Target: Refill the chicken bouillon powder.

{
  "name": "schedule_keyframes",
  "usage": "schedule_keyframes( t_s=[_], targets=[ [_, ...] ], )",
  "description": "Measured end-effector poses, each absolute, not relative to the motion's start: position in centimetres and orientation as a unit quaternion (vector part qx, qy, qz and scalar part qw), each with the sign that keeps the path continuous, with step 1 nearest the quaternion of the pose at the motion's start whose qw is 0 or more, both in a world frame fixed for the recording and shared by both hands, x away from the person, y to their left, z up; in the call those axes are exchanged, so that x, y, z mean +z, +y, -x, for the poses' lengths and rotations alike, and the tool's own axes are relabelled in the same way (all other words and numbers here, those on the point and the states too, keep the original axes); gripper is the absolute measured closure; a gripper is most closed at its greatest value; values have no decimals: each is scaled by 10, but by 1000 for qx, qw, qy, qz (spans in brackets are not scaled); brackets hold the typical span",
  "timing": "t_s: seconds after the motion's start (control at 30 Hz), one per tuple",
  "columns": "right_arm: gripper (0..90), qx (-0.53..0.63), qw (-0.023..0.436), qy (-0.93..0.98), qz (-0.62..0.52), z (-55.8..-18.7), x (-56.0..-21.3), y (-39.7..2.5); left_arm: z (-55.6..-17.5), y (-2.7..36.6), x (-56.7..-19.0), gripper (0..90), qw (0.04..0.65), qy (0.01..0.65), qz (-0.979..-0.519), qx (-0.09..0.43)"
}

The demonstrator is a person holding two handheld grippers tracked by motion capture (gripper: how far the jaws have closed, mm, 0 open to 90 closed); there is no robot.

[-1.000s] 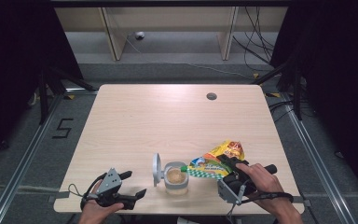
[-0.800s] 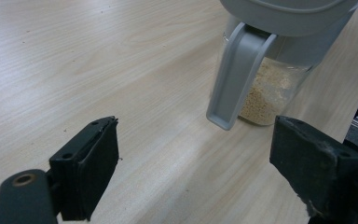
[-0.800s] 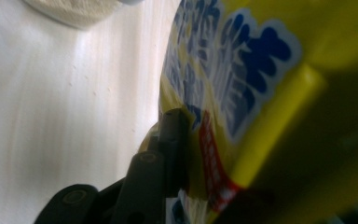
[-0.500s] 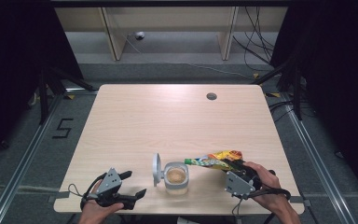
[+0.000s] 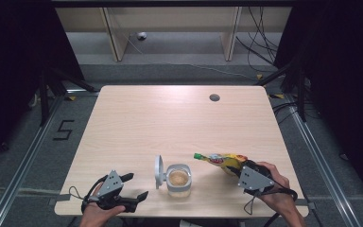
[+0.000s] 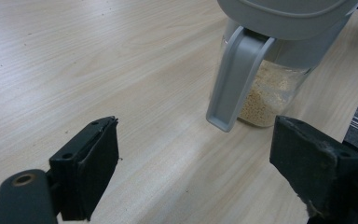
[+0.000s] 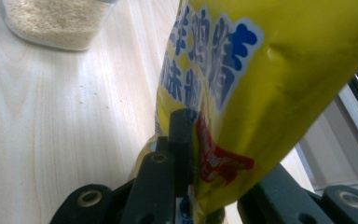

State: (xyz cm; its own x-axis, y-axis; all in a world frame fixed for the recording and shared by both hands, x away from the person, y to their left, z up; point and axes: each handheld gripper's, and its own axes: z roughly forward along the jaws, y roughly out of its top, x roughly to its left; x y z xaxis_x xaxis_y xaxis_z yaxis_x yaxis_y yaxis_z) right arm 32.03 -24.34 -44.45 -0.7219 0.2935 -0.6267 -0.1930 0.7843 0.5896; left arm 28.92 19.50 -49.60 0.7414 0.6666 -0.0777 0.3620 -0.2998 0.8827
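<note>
Right claw [image 5: 238, 170] pinches the yellow packet [image 5: 224, 161] just right of the open jar [image 5: 178, 179], its green end pointing jarward, probably for pouring. Left claw [image 5: 134, 186], spread, waits left of the jar on the counter [image 5: 170, 118].

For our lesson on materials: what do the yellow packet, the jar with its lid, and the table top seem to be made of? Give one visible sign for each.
Yellow packet: probably glossy plastic film; it creases and shines where the right gripper pinches it.
Jar: clear plastic or glass, since the pale grains show through.
Lid: matt grey plastic, by its smooth moulded shape.
Table top: light wood-grain, likely laminate.
</note>
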Motion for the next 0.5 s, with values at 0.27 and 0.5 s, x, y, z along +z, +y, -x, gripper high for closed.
schedule_keyframes(
  t_s=[0.27, 0.5],
  targets=[
    [799, 361, 365, 854, -81, -322, -447, -257, -289, 195, -496, 150, 494, 327, -791, 154],
    [794, 392, 352, 837, -146, -323, -451, -269, -289, 195, -496, 150, 494, 326, -791, 155]
  ],
)
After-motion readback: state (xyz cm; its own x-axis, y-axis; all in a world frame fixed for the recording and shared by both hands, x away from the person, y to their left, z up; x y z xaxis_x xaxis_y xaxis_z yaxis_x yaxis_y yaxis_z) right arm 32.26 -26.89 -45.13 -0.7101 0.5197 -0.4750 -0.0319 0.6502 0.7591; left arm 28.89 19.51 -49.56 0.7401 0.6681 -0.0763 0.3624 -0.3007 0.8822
